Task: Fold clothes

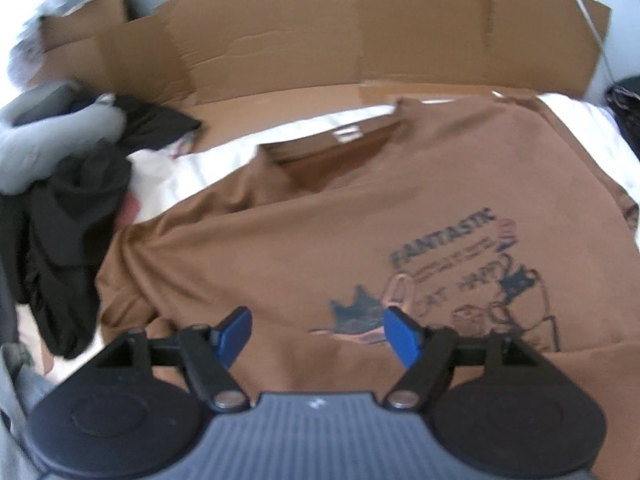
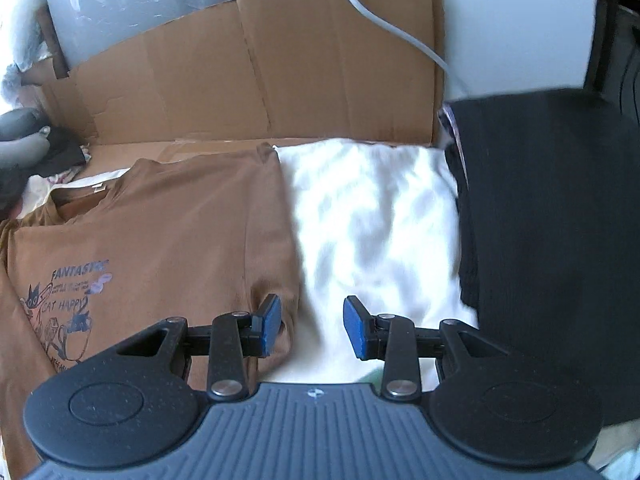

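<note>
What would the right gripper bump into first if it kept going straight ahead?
Probably the white cloth. The right gripper is open and points down at it, just beside the brown shirt's edge. Depth is hard to judge, so that is a guess.

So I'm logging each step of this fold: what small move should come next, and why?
Probably lower the right gripper onto the brown printed T-shirt's near side edge and close. Both the right and left gripper are open and empty, and the shirt lies flat on the white sheet.

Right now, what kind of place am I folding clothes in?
Probably a bedroom or spare room at home: a brown T-shirt lies spread on a white sheet, flattened cardboard lines the wall, and dark clothes are piled alongside.
</note>
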Demonstrator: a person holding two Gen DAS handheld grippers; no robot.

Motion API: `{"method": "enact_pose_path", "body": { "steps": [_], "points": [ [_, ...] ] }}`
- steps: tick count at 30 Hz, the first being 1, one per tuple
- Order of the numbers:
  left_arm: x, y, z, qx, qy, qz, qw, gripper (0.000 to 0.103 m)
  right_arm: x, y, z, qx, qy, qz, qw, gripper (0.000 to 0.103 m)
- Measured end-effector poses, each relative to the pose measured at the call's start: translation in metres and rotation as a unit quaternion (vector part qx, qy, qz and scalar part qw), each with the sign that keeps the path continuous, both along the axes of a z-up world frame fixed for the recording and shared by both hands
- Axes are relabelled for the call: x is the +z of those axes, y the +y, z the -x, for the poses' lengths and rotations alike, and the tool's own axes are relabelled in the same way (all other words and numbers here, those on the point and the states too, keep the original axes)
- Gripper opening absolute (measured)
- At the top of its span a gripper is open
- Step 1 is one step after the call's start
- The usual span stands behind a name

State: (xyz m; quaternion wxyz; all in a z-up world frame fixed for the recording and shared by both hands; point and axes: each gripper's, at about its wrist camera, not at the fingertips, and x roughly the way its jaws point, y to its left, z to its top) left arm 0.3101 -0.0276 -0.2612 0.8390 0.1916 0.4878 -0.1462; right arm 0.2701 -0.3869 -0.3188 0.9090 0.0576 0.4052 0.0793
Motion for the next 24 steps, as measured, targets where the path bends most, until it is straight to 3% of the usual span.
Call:
{"method": "enact_pose_path", "body": {
  "steps": [2, 11, 14, 16, 18, 24],
  "points": [
    [-0.002, -0.013, -0.001, -0.007, 0.003, 0.002, 1.0, 0.076, -0.008, -0.004, 0.004, -0.013, -0.003, -0.019, 1.0, 0.042],
    [-0.033, -0.068, 0.0, -0.033, 0.031, 0.012, 0.9989, 0.076, -0.031, 0.001, 0.007, 0.022, 0.015, -0.024, 0.999, 0.041],
    [-0.049, -0.081, 0.002, -0.038, 0.047, 0.013, 0.9981, 0.076, -0.033, 0.0, 0.003, 0.022, 0.017, -0.041, 0.999, 0.037],
    [-0.058, -0.086, 0.004, -0.039, 0.057, 0.013, 0.9975, 0.076, -0.035, -0.001, -0.004, 0.019, 0.023, -0.047, 0.998, 0.026],
    [-0.067, -0.09, 0.007, -0.04, 0.068, 0.013, 0.9968, 0.076, -0.04, -0.001, -0.01, 0.02, 0.031, -0.046, 0.998, 0.022],
    [-0.088, -0.087, 0.016, -0.056, 0.072, -0.006, 0.9958, 0.077, -0.047, 0.004, -0.016, 0.025, 0.049, -0.077, 0.996, 0.021]
  ]
}}
